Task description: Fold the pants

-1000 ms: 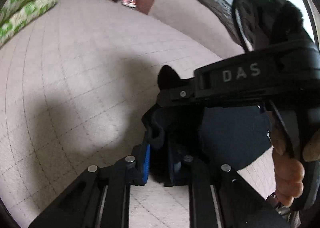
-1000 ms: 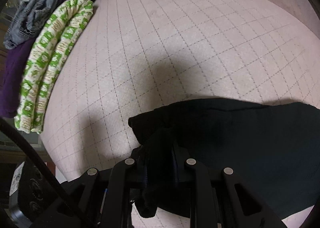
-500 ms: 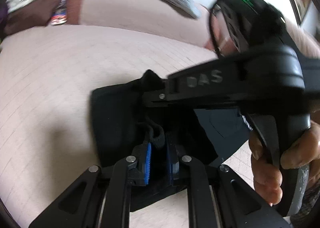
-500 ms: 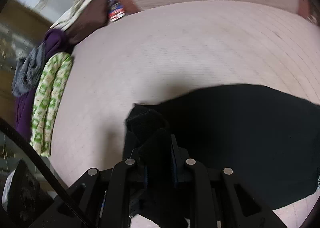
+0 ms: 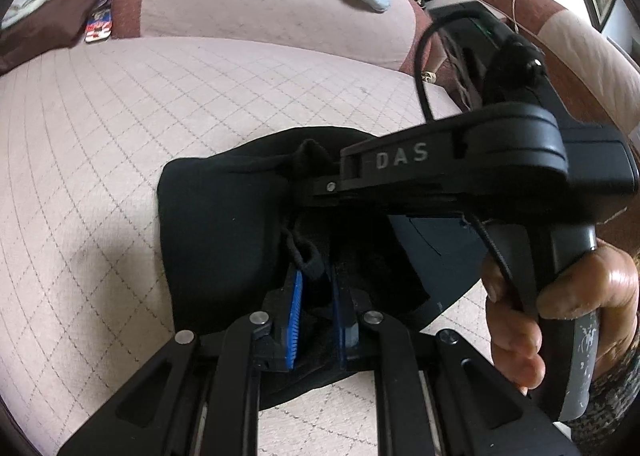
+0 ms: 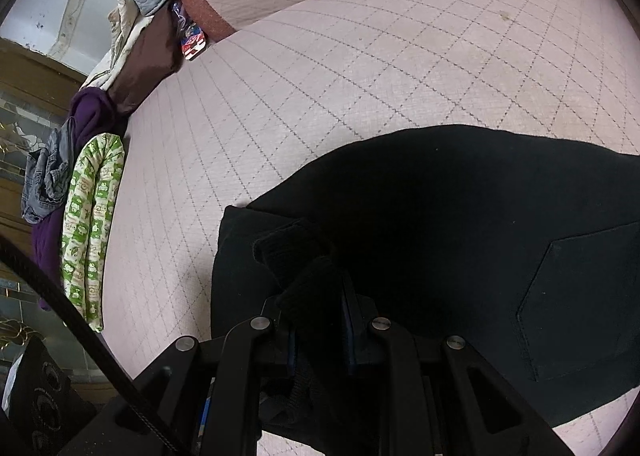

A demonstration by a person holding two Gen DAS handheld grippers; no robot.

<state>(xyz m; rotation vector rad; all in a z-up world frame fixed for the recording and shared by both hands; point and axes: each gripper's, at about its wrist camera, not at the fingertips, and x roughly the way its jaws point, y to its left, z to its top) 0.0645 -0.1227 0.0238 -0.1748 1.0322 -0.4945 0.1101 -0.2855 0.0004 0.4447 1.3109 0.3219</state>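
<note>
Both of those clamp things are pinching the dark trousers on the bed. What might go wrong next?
The left hand-held gripper bites only a small bunch of the black pants, so cloth could slip free. The right hand-held gripper holds a crumpled edge, so the fold may land crooked on the quilted bed.

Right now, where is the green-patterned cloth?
In the right wrist view, the green-patterned cloth lies at the far left edge of the quilted bed cover, beside purple and grey clothes, well left of the black pants.

Left gripper point(image 5: 316, 308) angled downward, blue pads clamped on dark cloth. Right gripper point(image 6: 320, 332) pinched tight too, angled downward, the person's hand point(image 5: 560, 308) wrapped round its handle.
</note>
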